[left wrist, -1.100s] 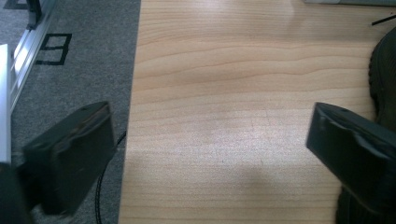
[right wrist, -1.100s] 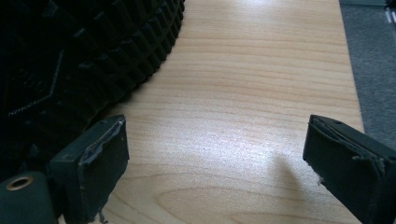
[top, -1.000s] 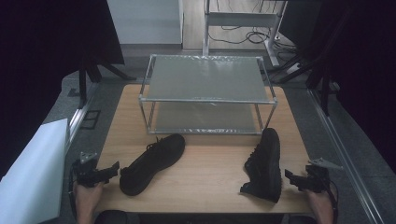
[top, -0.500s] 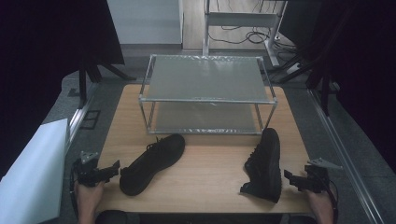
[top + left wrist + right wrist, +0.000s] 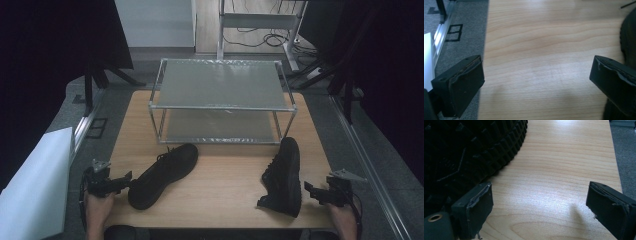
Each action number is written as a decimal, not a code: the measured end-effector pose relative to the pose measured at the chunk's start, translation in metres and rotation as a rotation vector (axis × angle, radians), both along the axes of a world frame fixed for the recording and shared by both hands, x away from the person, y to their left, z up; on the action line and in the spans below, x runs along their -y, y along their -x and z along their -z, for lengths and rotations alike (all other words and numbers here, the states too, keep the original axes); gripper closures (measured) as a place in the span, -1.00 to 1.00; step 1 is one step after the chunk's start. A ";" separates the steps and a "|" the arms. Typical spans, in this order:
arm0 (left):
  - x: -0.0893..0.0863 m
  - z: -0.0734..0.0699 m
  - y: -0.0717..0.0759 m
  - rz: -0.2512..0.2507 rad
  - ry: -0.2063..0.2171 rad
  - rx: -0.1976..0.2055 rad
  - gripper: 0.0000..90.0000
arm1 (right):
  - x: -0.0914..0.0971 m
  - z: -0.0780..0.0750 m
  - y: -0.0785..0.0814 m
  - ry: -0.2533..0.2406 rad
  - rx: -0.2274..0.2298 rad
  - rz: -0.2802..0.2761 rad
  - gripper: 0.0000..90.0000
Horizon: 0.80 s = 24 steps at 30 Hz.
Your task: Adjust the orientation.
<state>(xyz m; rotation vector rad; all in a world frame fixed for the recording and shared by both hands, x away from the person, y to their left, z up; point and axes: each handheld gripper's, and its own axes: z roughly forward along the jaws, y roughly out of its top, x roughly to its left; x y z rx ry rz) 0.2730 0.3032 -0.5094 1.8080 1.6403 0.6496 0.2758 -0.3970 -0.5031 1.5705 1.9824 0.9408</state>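
Holding both claws wide open at the frame's bottom corners: left claw [image 5: 125, 179] beside one shoe [image 5: 162, 175], right claw [image 5: 311, 191] beside the other shoe [image 5: 284, 175].

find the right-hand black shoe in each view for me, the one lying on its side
High view: the right shoe lies on its side at lower right of the table, beside the right tongs.
Left gripper view: not that shoe; the black shape at the right edge is the other shoe.
Right gripper view: its treaded sole covers the upper left, above the left jaw.
Shared landmark: the light wood tabletop.
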 end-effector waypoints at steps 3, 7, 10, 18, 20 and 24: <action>0.007 0.000 -0.001 0.035 -0.009 -0.009 -1.00 | 0.000 0.000 0.000 0.002 0.002 -0.002 -0.83; 0.011 -0.002 0.000 0.048 -0.012 -0.011 -0.99 | 0.000 -0.001 0.000 0.002 0.003 -0.002 -0.82; 0.012 -0.003 0.001 0.056 0.006 -0.009 -0.97 | 0.000 -0.001 0.001 0.004 0.004 -0.002 -0.82; 0.030 -0.008 0.009 0.114 -0.028 -0.024 -0.96 | 0.000 -0.001 0.001 0.007 0.010 0.003 -0.81; 0.036 -0.009 0.010 0.135 -0.037 -0.031 -0.96 | 0.000 -0.002 0.001 0.008 0.013 0.004 -0.81; 0.050 -0.009 0.012 0.188 -0.043 -0.053 -0.97 | 0.000 -0.003 0.001 0.008 0.017 0.009 -0.80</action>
